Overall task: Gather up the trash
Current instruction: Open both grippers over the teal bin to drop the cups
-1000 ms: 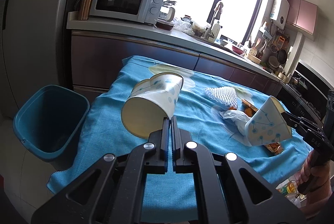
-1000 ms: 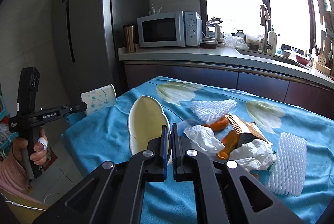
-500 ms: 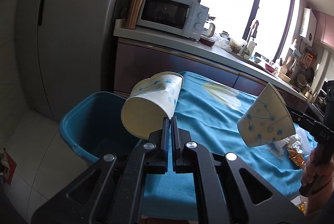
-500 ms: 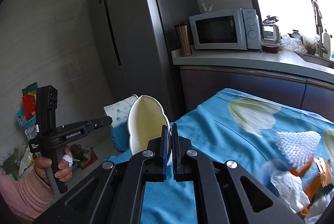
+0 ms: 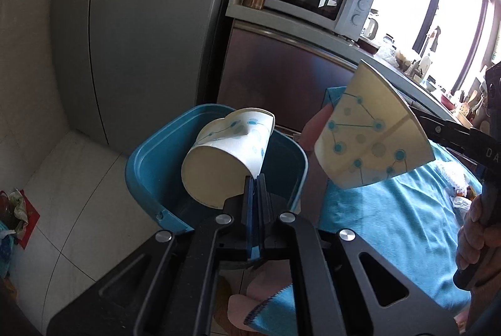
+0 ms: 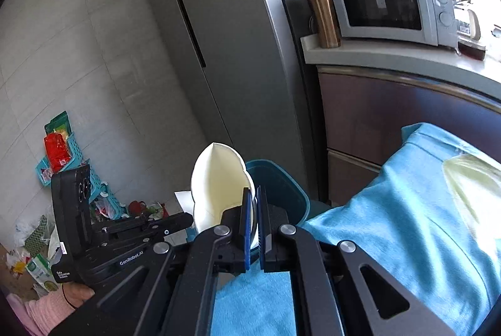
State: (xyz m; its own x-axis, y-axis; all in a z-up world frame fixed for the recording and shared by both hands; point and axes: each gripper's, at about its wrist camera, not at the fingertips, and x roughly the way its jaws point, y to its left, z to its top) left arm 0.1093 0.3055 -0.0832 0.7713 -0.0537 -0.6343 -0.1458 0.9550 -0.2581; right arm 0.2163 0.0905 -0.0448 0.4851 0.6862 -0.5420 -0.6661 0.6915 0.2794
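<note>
Above the open blue bin (image 5: 150, 167) hangs a crushed paper cup (image 5: 225, 160), its rim pinched between the pressed-together jaws of the left gripper (image 5: 256, 179). Just beside it, to the right in the left wrist view, a second flattened cup (image 5: 372, 135) is nipped the same way by the right gripper (image 6: 253, 195), nearer the table's edge than the bin's middle. A blue cloth (image 6: 407, 211) covers the table next to the bin. Behind stand a grey fridge (image 5: 141, 23), a microwave (image 6: 385, 7) and a copper tumbler (image 6: 325, 20) on the counter.
</note>
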